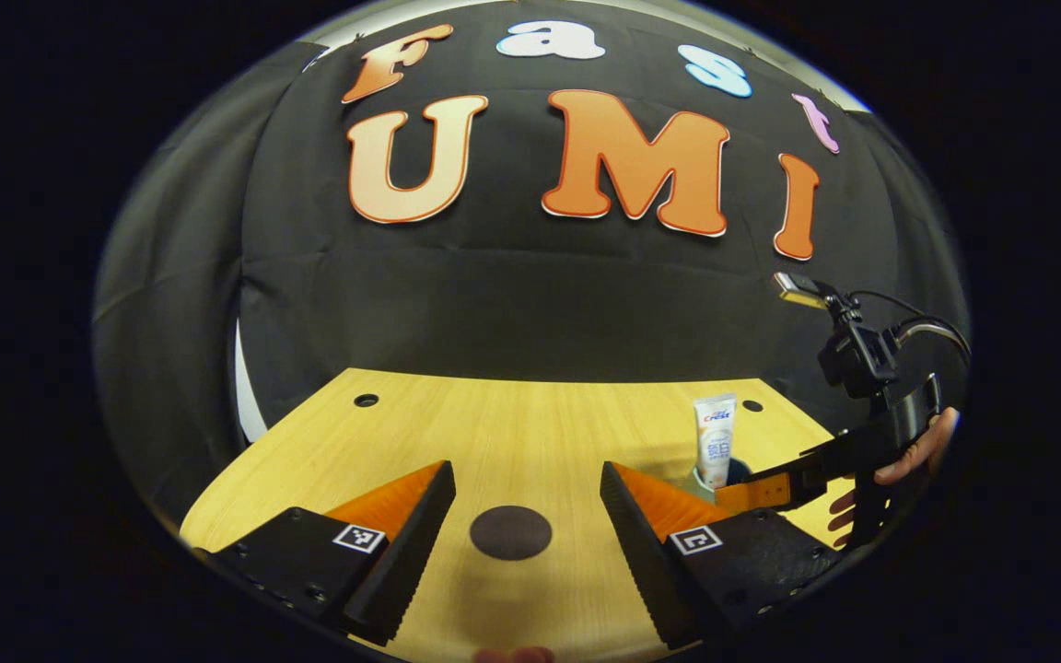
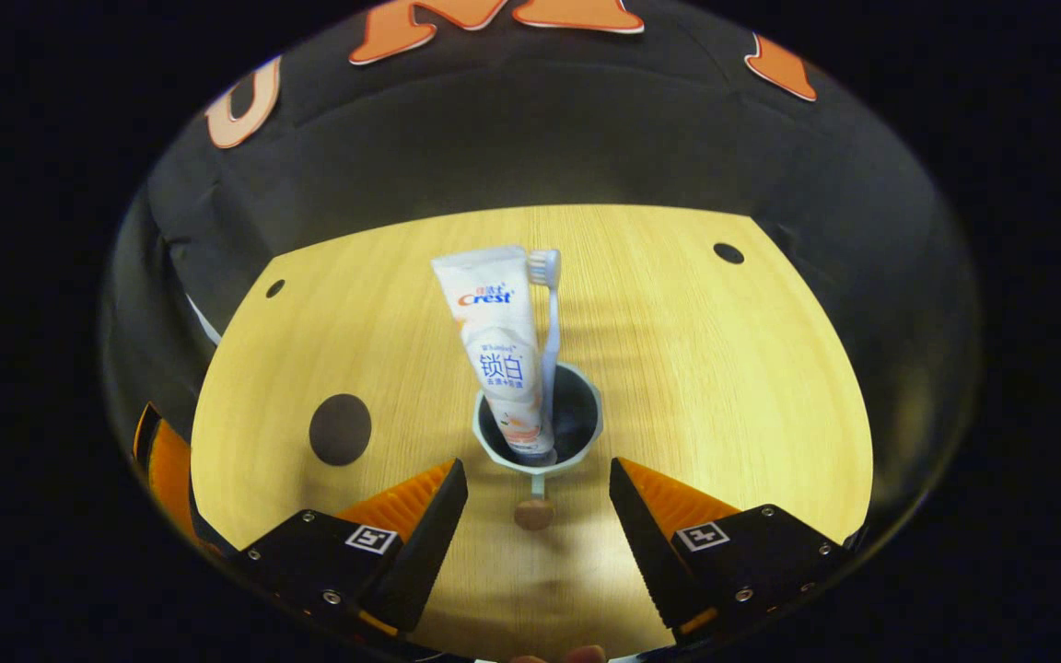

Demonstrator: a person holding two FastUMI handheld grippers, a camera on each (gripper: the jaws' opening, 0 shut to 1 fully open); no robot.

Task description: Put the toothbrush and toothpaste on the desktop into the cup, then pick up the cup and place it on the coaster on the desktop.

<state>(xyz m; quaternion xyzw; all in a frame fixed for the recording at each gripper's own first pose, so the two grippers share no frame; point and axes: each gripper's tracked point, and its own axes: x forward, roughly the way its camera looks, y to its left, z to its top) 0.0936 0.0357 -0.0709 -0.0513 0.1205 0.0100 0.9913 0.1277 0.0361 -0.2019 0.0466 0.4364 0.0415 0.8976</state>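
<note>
I am holding my right gripper (image 2: pixel 538 502) open, facing the cup (image 2: pixel 540 419), which contains toothpaste (image 2: pixel 498 350) and toothbrush (image 2: pixel 550 313). I am aligning squarely before closing. The coaster (image 2: pixel 340 429) lies left of the cup.

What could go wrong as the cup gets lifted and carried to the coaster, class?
1. The toothpaste and toothbrush stand tall and lean out of the cup; a tilt could tip them out or topple it.
2. The right gripper is open around the cup's small handle, a narrow hold that might slip.
3. The left gripper hangs open over the coaster and may block the landing spot.
</note>
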